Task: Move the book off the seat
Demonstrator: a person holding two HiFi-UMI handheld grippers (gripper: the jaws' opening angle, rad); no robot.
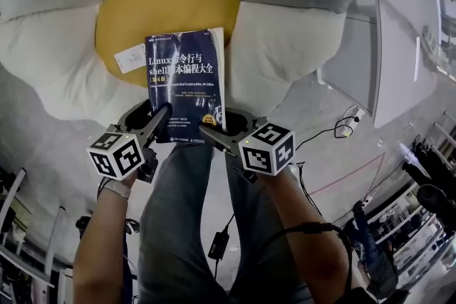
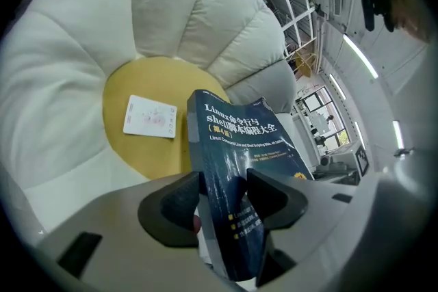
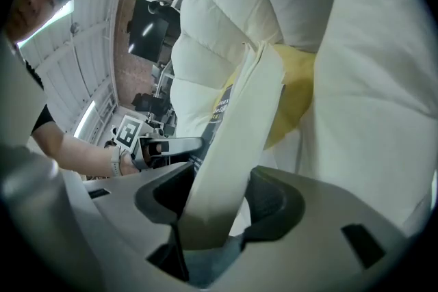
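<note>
A dark blue paperback book lies over the front of a flower-shaped seat, with its far end above the yellow centre. White petal cushions ring that centre. My left gripper is shut on the book's near left corner. My right gripper is shut on the near right corner. In the left gripper view the book stands between the pads of the left gripper, cover facing right. In the right gripper view the book's pale page edge is pinched by the right gripper.
A small white card lies on the yellow centre, left of the book. The person's jeans-clad legs are below the grippers. A cable and a small black device lie on the grey floor. A white table stands right.
</note>
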